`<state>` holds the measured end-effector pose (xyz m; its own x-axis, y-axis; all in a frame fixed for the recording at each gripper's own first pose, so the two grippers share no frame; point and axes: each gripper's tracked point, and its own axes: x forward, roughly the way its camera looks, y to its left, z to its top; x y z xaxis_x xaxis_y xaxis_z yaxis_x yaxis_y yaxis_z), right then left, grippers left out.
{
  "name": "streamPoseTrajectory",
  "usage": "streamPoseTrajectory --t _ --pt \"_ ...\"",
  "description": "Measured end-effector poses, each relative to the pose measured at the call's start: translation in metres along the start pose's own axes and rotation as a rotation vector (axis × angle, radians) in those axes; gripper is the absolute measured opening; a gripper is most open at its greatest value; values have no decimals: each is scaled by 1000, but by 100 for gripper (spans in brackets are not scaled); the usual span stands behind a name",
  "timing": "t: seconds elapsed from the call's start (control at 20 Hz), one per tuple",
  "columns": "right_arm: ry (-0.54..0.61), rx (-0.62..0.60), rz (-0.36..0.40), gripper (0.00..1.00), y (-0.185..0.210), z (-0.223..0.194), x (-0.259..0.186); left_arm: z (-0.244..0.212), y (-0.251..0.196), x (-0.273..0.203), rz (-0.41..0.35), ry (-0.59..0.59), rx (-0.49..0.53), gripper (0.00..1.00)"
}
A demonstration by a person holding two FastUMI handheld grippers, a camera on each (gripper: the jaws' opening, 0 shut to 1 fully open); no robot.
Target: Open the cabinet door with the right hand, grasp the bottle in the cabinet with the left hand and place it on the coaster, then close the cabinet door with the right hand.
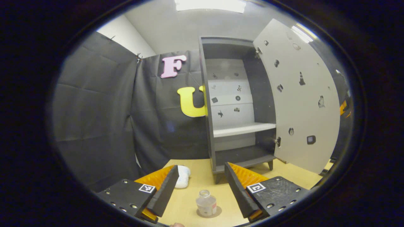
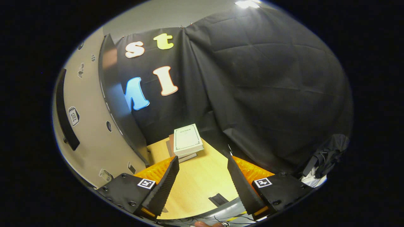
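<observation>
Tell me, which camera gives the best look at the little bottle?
The left gripper view. There the bottle stands upright on the round coaster on the table, between that gripper's open fingers, in front of the open cabinet. The right gripper view faces the cabinet door and some books instead.

Clear bottle (image 1: 206,202) stands upright on round coaster (image 1: 217,213); cabinet door (image 1: 300,97) hangs open.

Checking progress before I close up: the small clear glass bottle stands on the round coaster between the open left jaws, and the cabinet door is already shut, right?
Not quite. In the left gripper view the pale grey cabinet door stands wide open. The small clear glass bottle does stand on the round coaster, between the open jaws of the left gripper.
</observation>
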<state>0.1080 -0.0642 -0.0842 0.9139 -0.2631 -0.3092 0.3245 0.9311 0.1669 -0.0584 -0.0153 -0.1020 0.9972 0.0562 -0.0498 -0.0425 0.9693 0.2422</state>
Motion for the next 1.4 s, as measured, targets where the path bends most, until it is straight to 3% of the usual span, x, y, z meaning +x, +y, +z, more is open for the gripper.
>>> streamPoseTrajectory --t 0.35,0.45,0.5,0.55,0.7,0.75,0.8,1.0,1.15,1.3,1.4 --pt "-98 -151 158 98 32 47 -19 79 -65 -4 -91 -9 44 88" --pt "-112 -149 218 97 44 58 -29 82 -88 -7 -143 33 -1 89" --pt "-115 -142 258 92 54 63 -34 85 -94 -9 -147 51 -33 89" --pt "-118 -145 288 97 62 67 -39 87 -95 -12 -145 70 -62 88" --pt "-150 -177 351 97 75 86 -50 95 -90 -18 -93 129 -128 88" --pt "-163 -177 372 92 79 91 -53 98 -87 -20 -79 139 -149 88" --pt "-169 -171 393 97 85 96 -55 103 -83 -21 -58 148 -178 88" --pt "-174 -147 451 97 100 108 -64 111 -59 -20 -7 149 -210 89" --pt "-197 -131 466 97 115 124 -72 106 -37 -18 32 149 -207 91" --pt "-210 -175 485 97 141 125 -83 96 -26 -6 8 150 -227 89" --pt "-244 -195 425 97 140 129 -88 88 -11 2 1 154 -220 88"
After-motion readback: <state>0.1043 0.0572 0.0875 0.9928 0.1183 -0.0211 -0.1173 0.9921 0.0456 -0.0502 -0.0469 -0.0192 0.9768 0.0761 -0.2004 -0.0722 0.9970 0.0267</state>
